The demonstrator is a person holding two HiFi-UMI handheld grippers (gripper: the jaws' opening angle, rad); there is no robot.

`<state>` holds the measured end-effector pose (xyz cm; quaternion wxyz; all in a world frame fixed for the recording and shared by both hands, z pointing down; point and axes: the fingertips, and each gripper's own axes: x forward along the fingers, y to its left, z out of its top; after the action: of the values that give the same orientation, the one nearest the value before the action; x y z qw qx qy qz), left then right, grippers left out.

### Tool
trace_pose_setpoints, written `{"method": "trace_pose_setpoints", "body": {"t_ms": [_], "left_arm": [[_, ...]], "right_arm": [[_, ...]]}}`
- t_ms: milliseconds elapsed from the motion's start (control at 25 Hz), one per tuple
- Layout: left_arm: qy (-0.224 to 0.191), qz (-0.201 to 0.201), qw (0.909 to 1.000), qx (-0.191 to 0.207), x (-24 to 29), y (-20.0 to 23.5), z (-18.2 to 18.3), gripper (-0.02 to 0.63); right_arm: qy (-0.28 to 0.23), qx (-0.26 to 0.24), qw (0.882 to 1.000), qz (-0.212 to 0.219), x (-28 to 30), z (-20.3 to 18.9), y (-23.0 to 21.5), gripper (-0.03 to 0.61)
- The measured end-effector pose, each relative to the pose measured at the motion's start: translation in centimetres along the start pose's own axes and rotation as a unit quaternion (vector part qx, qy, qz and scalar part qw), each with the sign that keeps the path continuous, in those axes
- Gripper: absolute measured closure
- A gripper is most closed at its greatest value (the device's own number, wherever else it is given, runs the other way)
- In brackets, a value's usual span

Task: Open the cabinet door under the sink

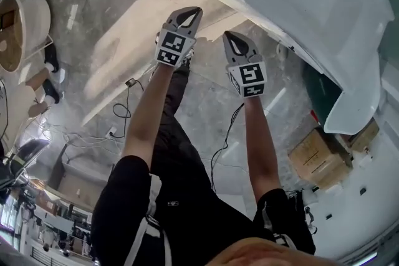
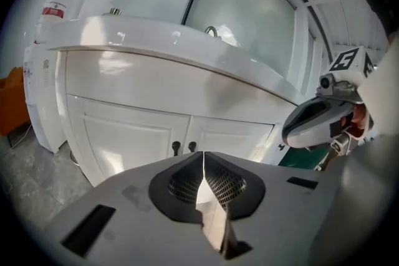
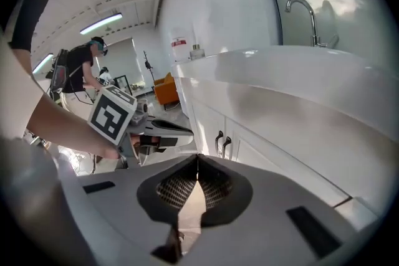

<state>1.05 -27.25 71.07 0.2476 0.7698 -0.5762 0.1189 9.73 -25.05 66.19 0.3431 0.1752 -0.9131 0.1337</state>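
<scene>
My left gripper point(image 2: 203, 156) hangs with its jaws pressed together on nothing, short of the white panelled cabinet doors point(image 2: 124, 134) under the white sink basin point(image 2: 187, 50). I'd take a small dark handle point(image 2: 176, 147) at their centre seam; the rigid door should swing lightly. My right gripper point(image 3: 197, 159) is closed and empty too.

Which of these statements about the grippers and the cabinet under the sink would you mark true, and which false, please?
1. Both cabinet doors are shut. True.
2. Two dark handles sit side by side where the doors meet. True.
3. The left gripper clamps one of the handles. False: its jaws are shut on nothing, short of the handles.
4. The right gripper is wide open. False: its jaws meet at the tips.
</scene>
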Motion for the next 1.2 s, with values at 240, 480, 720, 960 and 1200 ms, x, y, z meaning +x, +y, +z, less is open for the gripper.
{"method": "trace_pose_setpoints", "body": {"t_ms": [240, 480, 720, 960, 1200], "left_arm": [[-0.012, 0.017, 0.9985, -0.05, 4.1, 3.0, -1.3, 0.595], [0.006, 0.045, 0.9984, -0.034, 7.4, 4.9, -2.4, 0.551], [0.022, 0.046, 0.9979, -0.039, 9.5, 5.5, -3.3, 0.505], [0.015, 0.067, 0.9949, -0.074, 10.9, 6.3, -3.9, 0.505], [0.01, 0.084, 0.9928, -0.085, 11.9, 7.2, -3.5, 0.505]], "right_arm": [[0.01, -0.007, 1.0, 0.019, 2.5, -1.8, 0.1, 0.518], [0.025, 0.005, 0.999, 0.041, 3.4, -3.9, 1.6, 0.518], [0.037, 0.024, 0.998, 0.041, 3.2, -5.5, 1.8, 0.518], [0.045, 0.037, 0.997, 0.042, 3.3, -6.9, 1.5, 0.518], [0.053, 0.041, 0.997, 0.044, 3.5, -7.9, 1.7, 0.518]]}}
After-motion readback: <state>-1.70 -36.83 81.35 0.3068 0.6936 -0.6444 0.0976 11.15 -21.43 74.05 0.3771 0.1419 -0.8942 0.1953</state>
